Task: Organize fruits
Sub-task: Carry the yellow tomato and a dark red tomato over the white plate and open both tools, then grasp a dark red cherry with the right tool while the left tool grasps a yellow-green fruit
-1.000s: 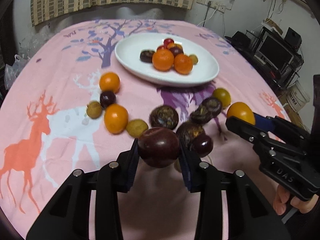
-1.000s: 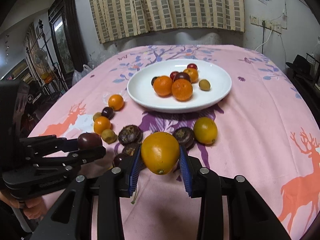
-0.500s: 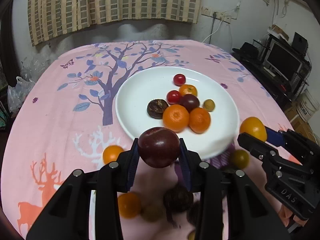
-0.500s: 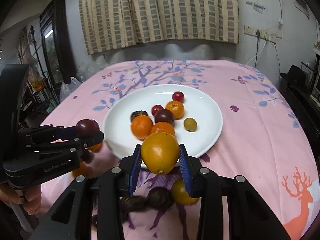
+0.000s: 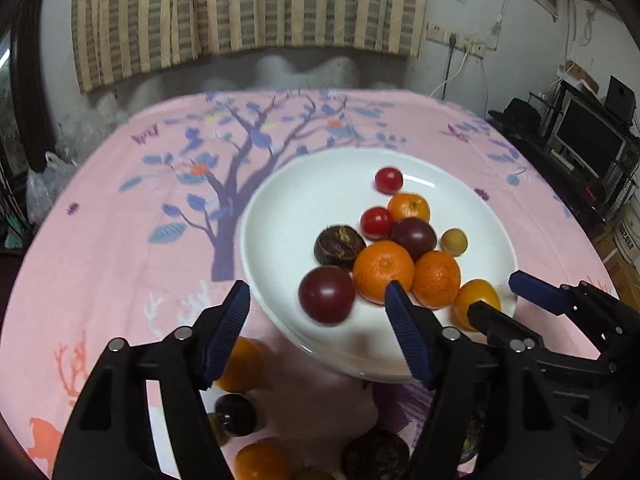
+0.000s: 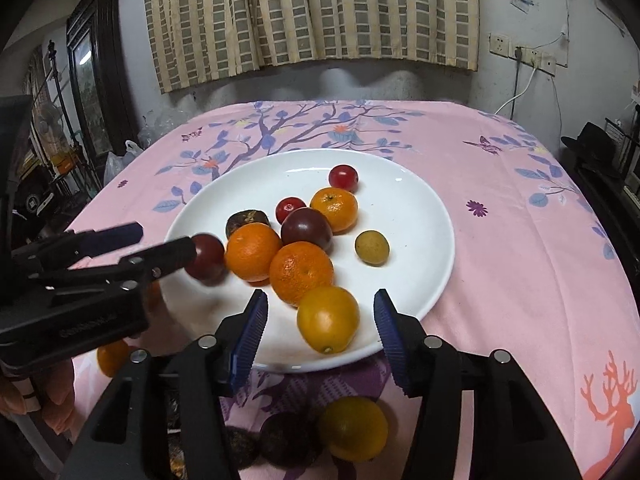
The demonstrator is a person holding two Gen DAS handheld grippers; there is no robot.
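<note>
The counter [image 6: 520, 264] is covered by a pink cloth [image 5: 120, 240] printed with a blue-leaved tree and orange deer. A white plate [image 6: 420, 216] is set on the cloth near the middle and is loaded with fruit. Loose fruit is left directly on the cloth at the near edge: a yellow citrus [image 6: 354, 428], a dark brown round fruit [image 5: 376, 454], an orange [image 5: 242, 364] and a dark plum [image 5: 236, 414] just beside it.
</note>
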